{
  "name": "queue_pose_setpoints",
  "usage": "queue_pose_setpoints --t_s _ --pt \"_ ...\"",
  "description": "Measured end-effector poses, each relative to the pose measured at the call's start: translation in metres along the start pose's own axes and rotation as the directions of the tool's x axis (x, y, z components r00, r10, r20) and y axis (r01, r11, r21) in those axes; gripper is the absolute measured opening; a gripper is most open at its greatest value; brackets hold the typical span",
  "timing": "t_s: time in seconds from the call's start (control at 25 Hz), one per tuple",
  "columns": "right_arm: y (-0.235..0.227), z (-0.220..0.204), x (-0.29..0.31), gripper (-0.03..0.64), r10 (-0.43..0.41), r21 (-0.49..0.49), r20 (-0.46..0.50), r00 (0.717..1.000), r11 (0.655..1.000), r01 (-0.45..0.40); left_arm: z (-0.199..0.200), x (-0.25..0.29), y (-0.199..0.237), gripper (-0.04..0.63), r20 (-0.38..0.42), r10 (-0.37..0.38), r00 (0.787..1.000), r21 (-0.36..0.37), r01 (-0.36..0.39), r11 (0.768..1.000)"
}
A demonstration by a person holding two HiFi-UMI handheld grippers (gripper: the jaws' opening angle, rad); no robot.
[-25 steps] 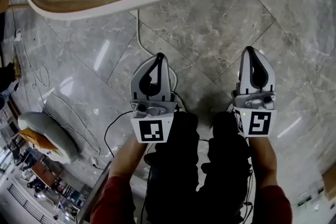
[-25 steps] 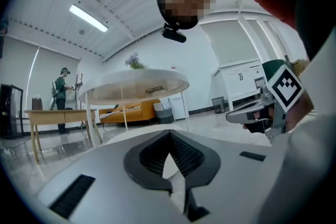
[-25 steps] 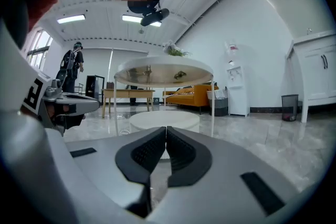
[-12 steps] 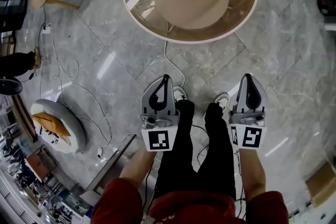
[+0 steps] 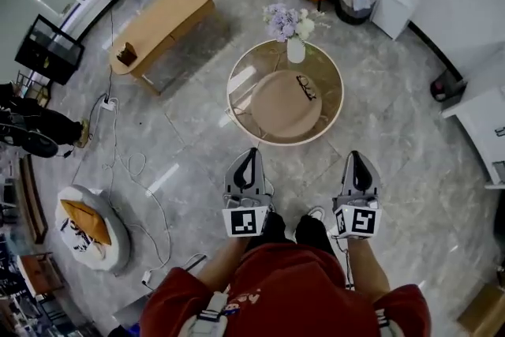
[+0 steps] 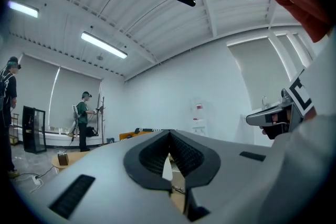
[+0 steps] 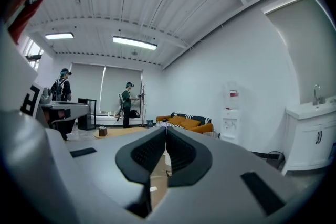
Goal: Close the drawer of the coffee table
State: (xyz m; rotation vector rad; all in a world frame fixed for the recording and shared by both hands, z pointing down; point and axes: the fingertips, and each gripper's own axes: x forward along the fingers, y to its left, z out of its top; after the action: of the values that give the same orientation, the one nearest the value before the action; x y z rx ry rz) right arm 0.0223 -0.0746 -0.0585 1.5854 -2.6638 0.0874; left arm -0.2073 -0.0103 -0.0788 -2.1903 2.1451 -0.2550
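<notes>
The round coffee table (image 5: 328, 73) bears a flower vase (image 5: 295, 50) and spectacles (image 5: 306, 87).

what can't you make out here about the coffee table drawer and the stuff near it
- Drawer: the head view looks down on the tops of the round table and the wooden table. No drawer front shows, so open or closed is unknown.
- Gripper views: the left gripper and right gripper fill the lower picture and hide most of the round table.
- Small dark thing on the wooden table: too small to name.
</notes>
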Motion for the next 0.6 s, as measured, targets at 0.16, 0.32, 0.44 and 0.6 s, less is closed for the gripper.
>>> queue_pose_setpoints --t_s 0.16,0.32,0.44,0.6 --pt "-0.008 0.053 -0.004 0.023 -0.045 0.076 0.064 0.997 0.996 0.040 0.042 -0.008 -0.006 0.014 0.054 0.024 0.998 -0.054 -0.021 0.998" --pt "-0.009 0.095 -0.015 0.023 -0.050 0.079 0.145 0.988 0.996 0.039 0.074 -0.004 -0.003 0.014 0.133 0.045 0.990 -0.132 -0.027 0.991" --pt "-0.008 0.099 -0.017 0.023 -0.028 0.012 0.157 0.987 1.000 0.026 0.067 -0.002 -0.003 0.014 0.083 0.009 0.996 -0.067 -0.003 0.998" --pt "-0.013 0.102 -0.013 0.023 -0.030 -0.006 0.172 0.985 0.999 0.031 0.068 0.001 0.001 0.014 0.071 -0.006 0.997 -0.012 0.007 1.000"
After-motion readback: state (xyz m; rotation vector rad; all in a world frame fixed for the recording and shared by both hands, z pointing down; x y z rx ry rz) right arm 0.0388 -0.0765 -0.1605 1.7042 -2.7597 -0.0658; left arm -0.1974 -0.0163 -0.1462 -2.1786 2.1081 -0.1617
